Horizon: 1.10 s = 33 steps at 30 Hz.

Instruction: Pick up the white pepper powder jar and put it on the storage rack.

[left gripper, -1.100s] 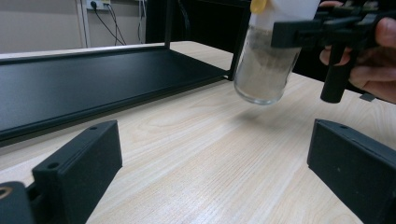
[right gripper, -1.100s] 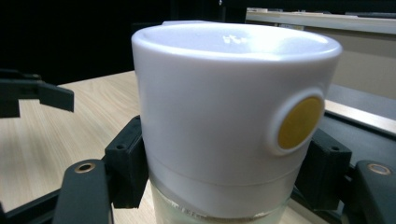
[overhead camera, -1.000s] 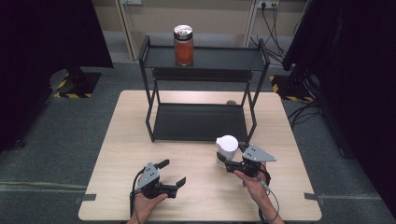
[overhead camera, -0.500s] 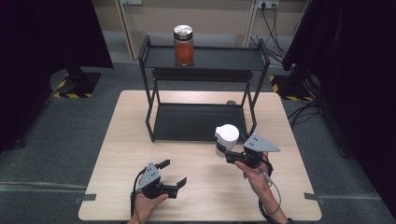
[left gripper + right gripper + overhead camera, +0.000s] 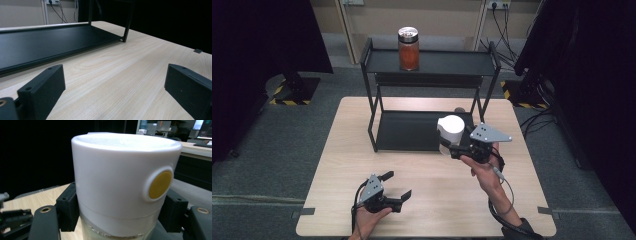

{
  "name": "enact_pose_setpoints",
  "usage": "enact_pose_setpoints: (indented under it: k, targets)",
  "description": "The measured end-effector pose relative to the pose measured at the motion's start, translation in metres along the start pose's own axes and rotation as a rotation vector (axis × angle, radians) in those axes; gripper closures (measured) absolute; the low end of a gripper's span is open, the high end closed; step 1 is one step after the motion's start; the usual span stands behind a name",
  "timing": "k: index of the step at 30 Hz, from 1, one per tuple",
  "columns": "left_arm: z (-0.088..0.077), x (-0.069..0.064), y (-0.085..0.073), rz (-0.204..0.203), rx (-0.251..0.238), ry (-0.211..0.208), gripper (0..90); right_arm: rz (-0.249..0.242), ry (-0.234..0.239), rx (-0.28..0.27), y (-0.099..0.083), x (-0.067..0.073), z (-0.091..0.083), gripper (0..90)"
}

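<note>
A jar with a wide white lid hangs above the table in front of the black two-tier rack, held upright. My right gripper is shut on it just below the lid. In the right gripper view the white lid carries a round yellow spot, and a black pad presses on each side of the clear jar body. An orange-filled jar with a silver lid stands on the rack's top shelf. My left gripper rests open on the table near the front edge; its pads stand wide apart over bare wood.
The rack's lower shelf lies bare on the light wooden table. Its thin black legs stand at the corners. Dark curtains and stands flank the table, and cables run along the floor at the back right.
My right gripper has lifted the white-lidded jar off the table and carried it up toward the rack. The left gripper has stayed put.
</note>
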<state>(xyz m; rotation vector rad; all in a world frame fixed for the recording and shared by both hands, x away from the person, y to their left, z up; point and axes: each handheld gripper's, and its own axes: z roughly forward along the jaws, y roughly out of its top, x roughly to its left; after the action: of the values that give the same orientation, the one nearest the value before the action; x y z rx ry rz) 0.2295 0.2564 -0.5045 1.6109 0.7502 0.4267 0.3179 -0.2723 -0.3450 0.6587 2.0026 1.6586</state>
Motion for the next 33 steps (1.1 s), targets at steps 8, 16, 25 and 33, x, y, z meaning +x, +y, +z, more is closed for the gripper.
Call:
enact_pose_setpoints:
  k: [8, 16, 25, 33]
  targets:
    - [0.0, 0.0, 0.0, 0.001, 0.0, 0.0, 2.5, -0.008, 0.014, 0.01, 0.032, -0.008, 0.006, 30.7]
    - [0.0, 0.0, 0.0, 0.001, -0.001, 0.0, 2.5, -0.002, 0.024, 0.014, 0.058, -0.014, 0.012, 30.8]
    - [-0.001, 0.0, 0.0, -0.002, -0.002, 0.001, 2.5, 0.022, 0.028, 0.018, 0.083, -0.024, 0.02, 30.7]
    - [-0.001, 0.0, 0.0, -0.003, -0.002, 0.001, 2.5, 0.018, 0.028, 0.018, 0.106, -0.027, 0.025, 30.7]
